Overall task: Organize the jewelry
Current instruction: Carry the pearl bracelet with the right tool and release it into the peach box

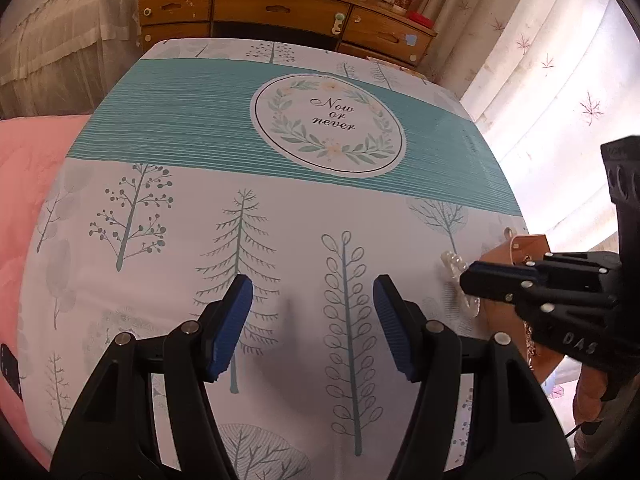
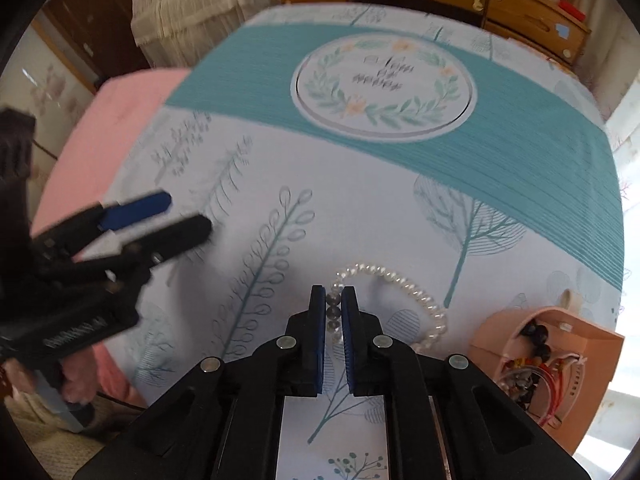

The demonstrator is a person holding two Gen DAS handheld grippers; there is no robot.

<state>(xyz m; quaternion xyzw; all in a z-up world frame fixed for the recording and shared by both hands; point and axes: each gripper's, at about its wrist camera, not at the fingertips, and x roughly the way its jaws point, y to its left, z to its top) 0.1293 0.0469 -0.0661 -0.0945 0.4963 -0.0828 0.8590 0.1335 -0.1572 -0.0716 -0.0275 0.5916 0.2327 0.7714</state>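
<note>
Lettering reading "DAS" is seen moulded on the black body of the right gripper [image 1: 466, 282] in the left wrist view, and "Now or never" is printed inside the leaf wreath medallion [image 1: 328, 120] on the tablecloth [image 1: 160, 280]. In the right wrist view, the right gripper [image 2: 333, 312] is shown with its blue pads [image 2: 318, 340] drawn nearly together on a few beads of the pearl bracelet [image 2: 400, 284], whose remaining loop is laid on the cloth just ahead and to the right. The left gripper [image 1: 313, 324] is held with its fingers spread wide above the cloth, nothing being held between them; it is seen blurred at the left of the right wrist view [image 2: 176, 220]. A peach jewelry box [image 2: 560, 344] is placed at the right edge of the table, with dark beads and red cords seen inside. A wooden dresser [image 1: 280, 8] is found beyond the table.
</note>
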